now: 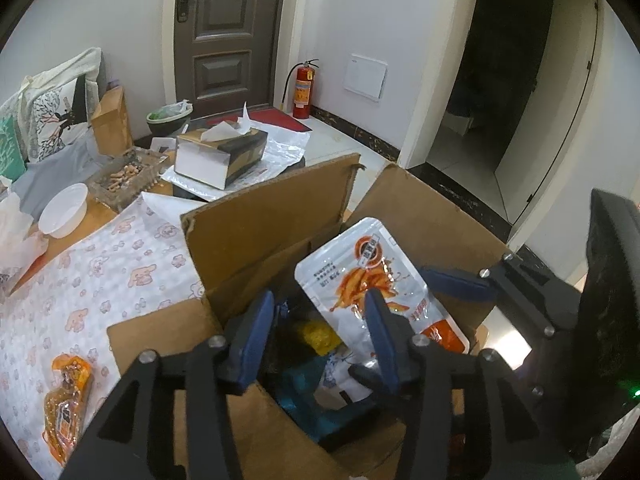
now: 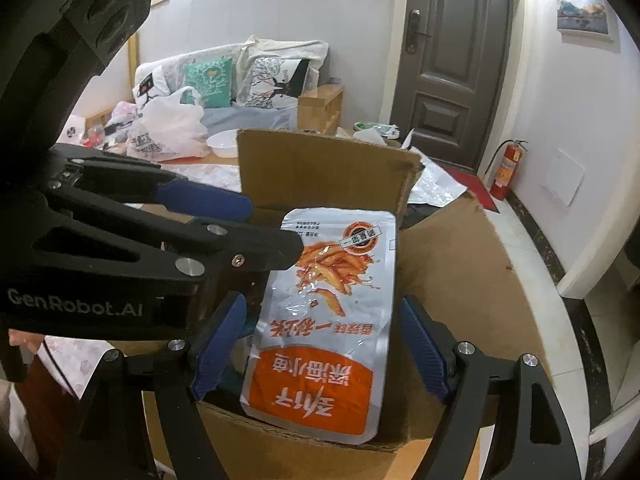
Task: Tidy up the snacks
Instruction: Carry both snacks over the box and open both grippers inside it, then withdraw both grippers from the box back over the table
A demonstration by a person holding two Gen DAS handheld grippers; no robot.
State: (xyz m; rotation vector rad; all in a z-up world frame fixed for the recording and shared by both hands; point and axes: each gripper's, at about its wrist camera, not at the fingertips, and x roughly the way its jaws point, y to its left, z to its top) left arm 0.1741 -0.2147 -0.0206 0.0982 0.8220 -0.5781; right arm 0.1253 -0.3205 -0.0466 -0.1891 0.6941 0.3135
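Patterned surface (image 1: 120, 264) carries cardboard box (image 2: 320, 168); white-orange snack pouch (image 2: 328, 320) leans inside, between spread right claw (image 2: 324, 352) fingers, untouched. Left claw (image 1: 316, 340) spread alongside.

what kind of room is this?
Likely a home living room by the entrance: sofa with cushions, front door, fire extinguisher, and a cluttered table with a cardboard box of snacks.

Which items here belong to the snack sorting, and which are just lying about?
Job:
cardboard box
white-and-orange snack pouch
orange snack packet
left hand-held gripper
right hand-held gripper

Lying about:
tissue box
white bowl
fire extinguisher
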